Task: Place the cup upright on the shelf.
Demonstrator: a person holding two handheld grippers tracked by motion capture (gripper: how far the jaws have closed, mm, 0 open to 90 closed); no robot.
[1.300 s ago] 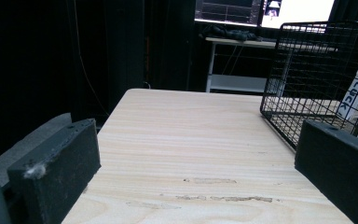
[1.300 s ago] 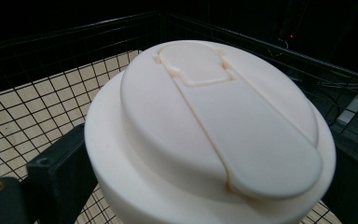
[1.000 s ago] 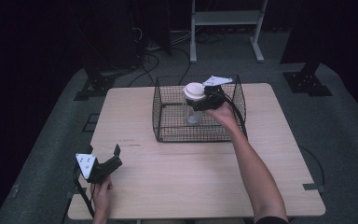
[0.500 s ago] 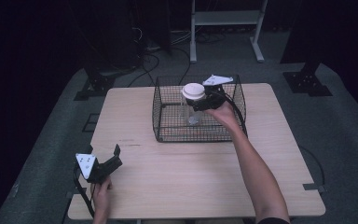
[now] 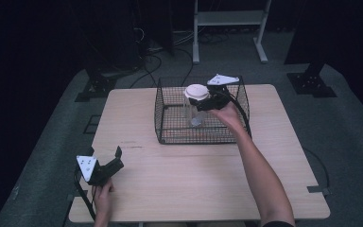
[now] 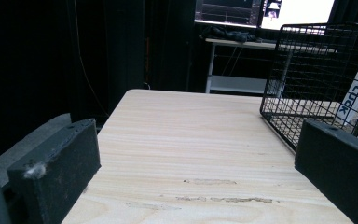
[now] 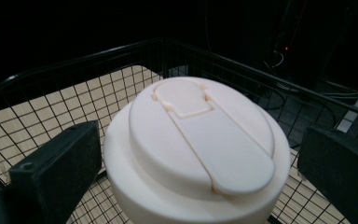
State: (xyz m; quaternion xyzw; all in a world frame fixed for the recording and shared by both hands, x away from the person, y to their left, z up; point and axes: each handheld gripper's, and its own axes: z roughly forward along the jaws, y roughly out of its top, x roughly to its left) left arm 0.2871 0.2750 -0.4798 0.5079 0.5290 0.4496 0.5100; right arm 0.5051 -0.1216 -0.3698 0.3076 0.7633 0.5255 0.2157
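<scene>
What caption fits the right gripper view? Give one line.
Right gripper fingers open beside a bottle's white lid inside the wire basket.

Dim room, dark surround | table [image 5: 194, 184] lit from above — soft shadows | slight blur

The person's right forearm [image 5: 260, 170] comes in from the bottom edge of the high view and stretches forward, bare, with the hand [image 5: 229, 113] wrapped around the rear of the black two-jaw right gripper [image 5: 203, 101]. A grey three-cornered plate [image 5: 223, 79] sits on top of this gripper, tilted, and a black cable [image 5: 238, 108] runs back over the hand. In the right gripper view its two black jaws stand wide apart at the bottom corners. The left hand [image 5: 103, 195] shows low at the left, fingers closed on the handle of the black left gripper [image 5: 116, 161], which points forward and to the right, its own grey plate [image 5: 87, 165] facing up. In the left gripper view its jaws are spread wide, nothing between them.
</scene>
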